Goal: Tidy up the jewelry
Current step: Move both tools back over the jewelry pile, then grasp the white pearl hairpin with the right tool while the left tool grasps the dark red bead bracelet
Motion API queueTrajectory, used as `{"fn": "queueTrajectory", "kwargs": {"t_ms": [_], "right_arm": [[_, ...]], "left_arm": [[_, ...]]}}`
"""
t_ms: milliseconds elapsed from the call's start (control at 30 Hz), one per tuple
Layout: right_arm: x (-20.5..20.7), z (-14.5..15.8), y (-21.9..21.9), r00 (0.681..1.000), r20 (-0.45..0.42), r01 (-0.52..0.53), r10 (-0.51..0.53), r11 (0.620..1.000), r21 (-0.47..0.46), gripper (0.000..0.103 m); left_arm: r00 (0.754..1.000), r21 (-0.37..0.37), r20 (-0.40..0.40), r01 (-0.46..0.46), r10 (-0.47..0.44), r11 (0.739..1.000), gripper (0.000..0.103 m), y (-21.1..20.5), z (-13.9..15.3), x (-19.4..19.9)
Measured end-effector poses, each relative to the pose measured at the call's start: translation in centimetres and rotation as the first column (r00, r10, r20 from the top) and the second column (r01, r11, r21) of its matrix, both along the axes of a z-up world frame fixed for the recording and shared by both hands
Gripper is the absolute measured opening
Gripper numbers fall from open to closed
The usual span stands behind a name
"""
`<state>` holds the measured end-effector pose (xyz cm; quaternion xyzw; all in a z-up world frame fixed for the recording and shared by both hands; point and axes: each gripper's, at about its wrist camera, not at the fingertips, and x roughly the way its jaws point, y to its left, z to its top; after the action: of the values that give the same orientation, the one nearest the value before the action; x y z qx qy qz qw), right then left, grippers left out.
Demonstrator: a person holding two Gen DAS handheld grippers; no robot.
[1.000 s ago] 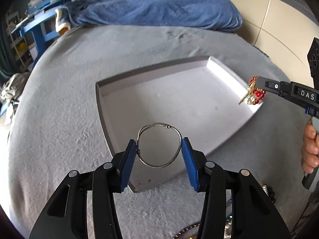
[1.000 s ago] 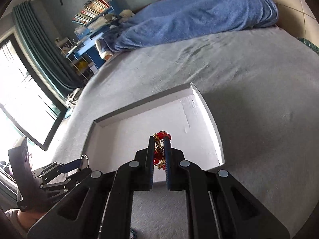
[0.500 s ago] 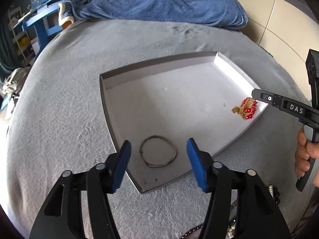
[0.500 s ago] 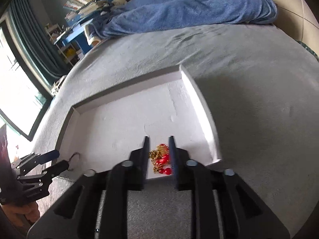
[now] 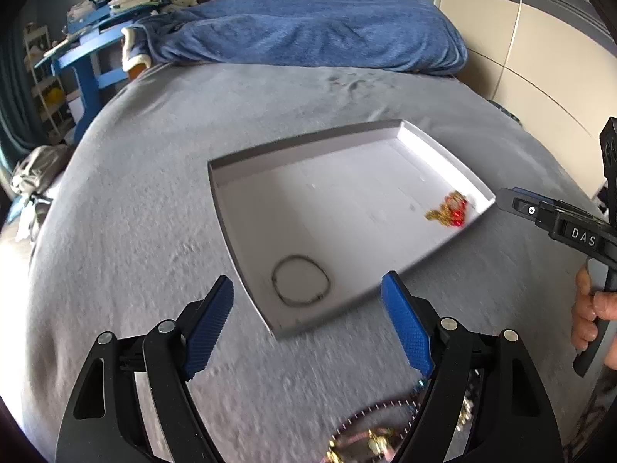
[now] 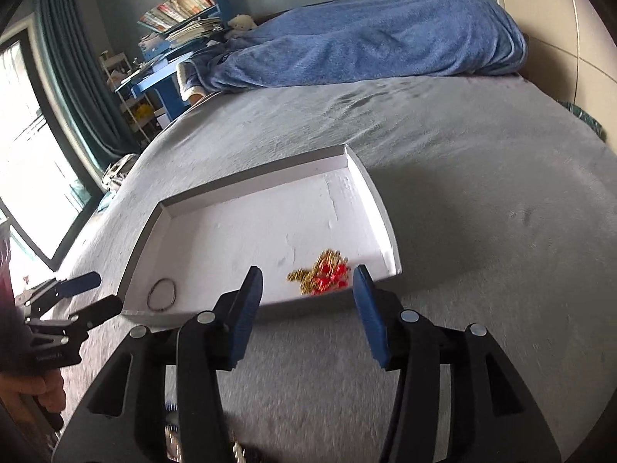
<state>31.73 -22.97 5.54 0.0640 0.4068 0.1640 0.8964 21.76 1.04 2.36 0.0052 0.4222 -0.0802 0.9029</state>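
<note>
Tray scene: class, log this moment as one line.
left gripper: open, empty | right gripper: open, empty | wire bangle, red-gold piece: in tray | loose jewelry: on bed

Bright daylight floods from the tall window (image 6: 23, 162) on my left, blown out white. My fisheye bends the edges dark; the grey plush bedspread (image 5: 293, 378) nearest me smears with blur.
</note>
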Motion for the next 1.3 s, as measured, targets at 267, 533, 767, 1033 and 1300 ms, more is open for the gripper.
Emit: {"fn": "queueTrajectory", "kwargs": {"t_ms": [267,533,767,1033,1300], "right_arm": [[-4.4,-0.5,0.0,1.0,-0.002,-0.022,0.022,1.0,0.008,0.049],[-8.8,-2.1,-1.0,0.999,-0.037,-0.013,0.013,1.0,0.008,0.049],[-11.4,-3.1,-0.5,0.996,-0.065,-0.052,0.053,0.999,0.015,0.048],[-12.0,-3.6,0.9,0.991,-0.076,-0.111,0.11,0.994,-0.013,0.029],[-11.6,-4.3,1.3,0.988,-0.09,-0.124,0.124,0.992,-0.002,0.028]], "left_arm": [[0.999,0.009,0.001,0.045,-0.045,0.999,0.079,-0.4,-0.1,-3.5],[0.998,0.032,-0.027,0.06,-0.06,0.998,0.079,0.3,-1.6,-7.0],[0.996,0.03,-0.072,0.054,-0.051,0.998,0.079,1.1,-2.9,-9.7],[0.993,0.037,-0.093,0.08,-0.076,0.996,0.079,0.2,-3.7,-10.9],[0.991,0.034,-0.094,0.101,-0.098,0.994,0.079,-0.6,-3.7,-10.7]]}}
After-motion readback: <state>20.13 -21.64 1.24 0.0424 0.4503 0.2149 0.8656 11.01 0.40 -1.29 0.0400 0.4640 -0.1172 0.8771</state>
